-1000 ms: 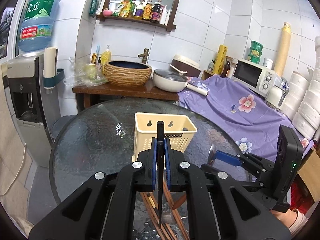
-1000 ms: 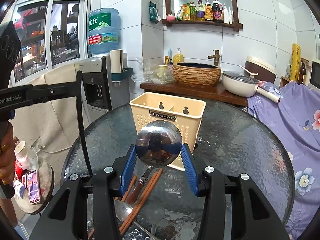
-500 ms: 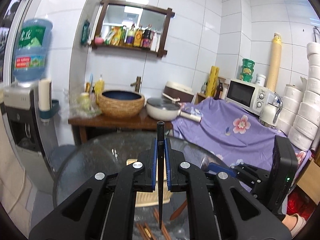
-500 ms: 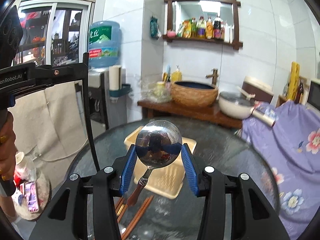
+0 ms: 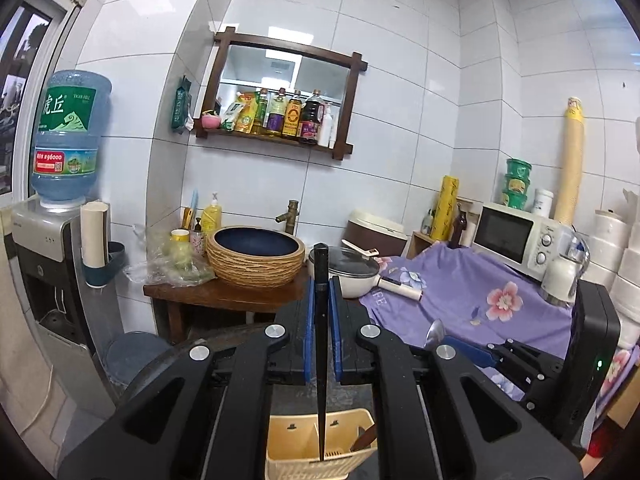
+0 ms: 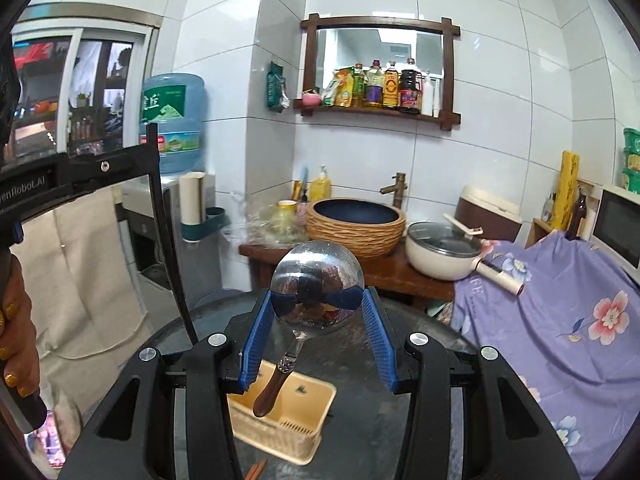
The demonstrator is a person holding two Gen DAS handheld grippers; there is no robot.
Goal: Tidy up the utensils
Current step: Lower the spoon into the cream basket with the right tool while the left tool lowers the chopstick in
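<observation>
Both sets of jaws are clamped tight: the right gripper pinches the round steel bowl of a ladle at about half its spread, wooden handle hanging down, while the left gripper is squeezed nearly closed on a thin black chopstick held upright. Below them on the round glass table sits the cream utensil caddy, the ladle handle and the chopstick's lower end hanging over its open compartments

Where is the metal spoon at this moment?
In the right wrist view, the spoon is clamped between the right gripper's blue pads, above the cream utensil holder.
</observation>
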